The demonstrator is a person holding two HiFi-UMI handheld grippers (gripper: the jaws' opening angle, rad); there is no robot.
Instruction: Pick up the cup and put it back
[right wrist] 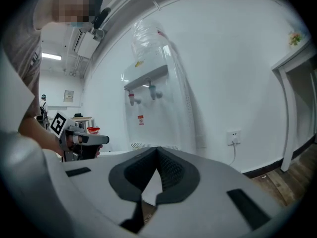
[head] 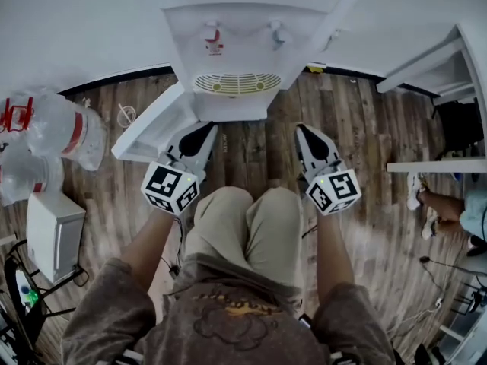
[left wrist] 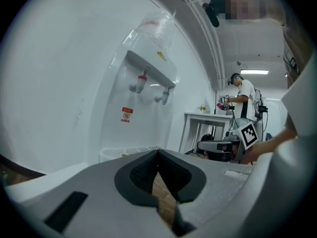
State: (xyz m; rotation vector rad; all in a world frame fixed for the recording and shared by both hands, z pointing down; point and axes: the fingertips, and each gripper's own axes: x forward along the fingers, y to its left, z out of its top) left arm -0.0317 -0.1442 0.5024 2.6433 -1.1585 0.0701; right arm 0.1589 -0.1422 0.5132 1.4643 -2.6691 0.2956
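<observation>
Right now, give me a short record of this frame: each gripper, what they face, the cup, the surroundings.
Left gripper: shut, empty
Right gripper: shut, empty
Facing: water dispenser, both grippers short of its drip tray
Cup: none visible in any view
Floor: wood, water bottles at the person's left
Others: second person standing by a white table behind

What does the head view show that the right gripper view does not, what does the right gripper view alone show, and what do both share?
Head view only: large water bottles lying at the left, and the person's knees. Right gripper view only: the upturned bottle on top of the dispenser and a ceiling light. Both: the white water dispenser with its two taps, and the left gripper.
</observation>
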